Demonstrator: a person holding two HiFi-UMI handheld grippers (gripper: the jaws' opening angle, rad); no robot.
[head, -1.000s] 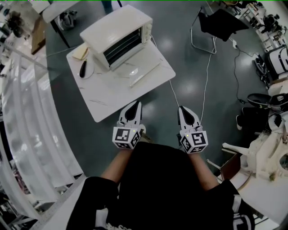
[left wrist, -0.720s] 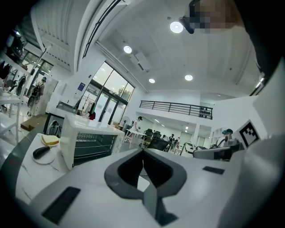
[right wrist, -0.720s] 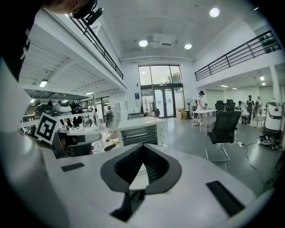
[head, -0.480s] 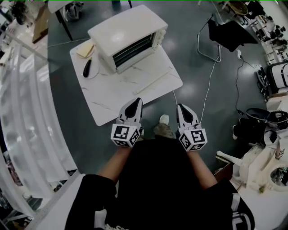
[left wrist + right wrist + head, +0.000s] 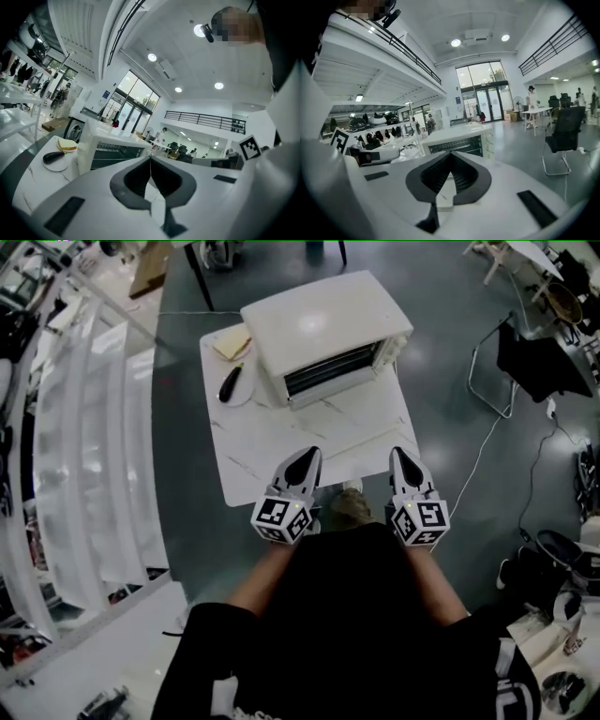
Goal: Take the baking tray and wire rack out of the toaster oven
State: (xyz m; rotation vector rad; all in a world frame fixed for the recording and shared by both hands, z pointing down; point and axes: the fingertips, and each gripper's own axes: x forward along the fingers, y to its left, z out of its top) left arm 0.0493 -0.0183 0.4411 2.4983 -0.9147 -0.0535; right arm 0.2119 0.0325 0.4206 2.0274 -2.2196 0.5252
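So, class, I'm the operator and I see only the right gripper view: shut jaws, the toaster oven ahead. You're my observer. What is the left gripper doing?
Observer: The left gripper is shut as well, with nothing between its jaws.
Operator: What sits left of the toaster oven?
Observer: A plate with a dark utensil on it, and what looks like a slice of bread just beyond.
Operator: How close are we to the table?
Observer: In the head view, the tip of the right gripper and that of the left both show at the table's near edge, with the oven farther back.
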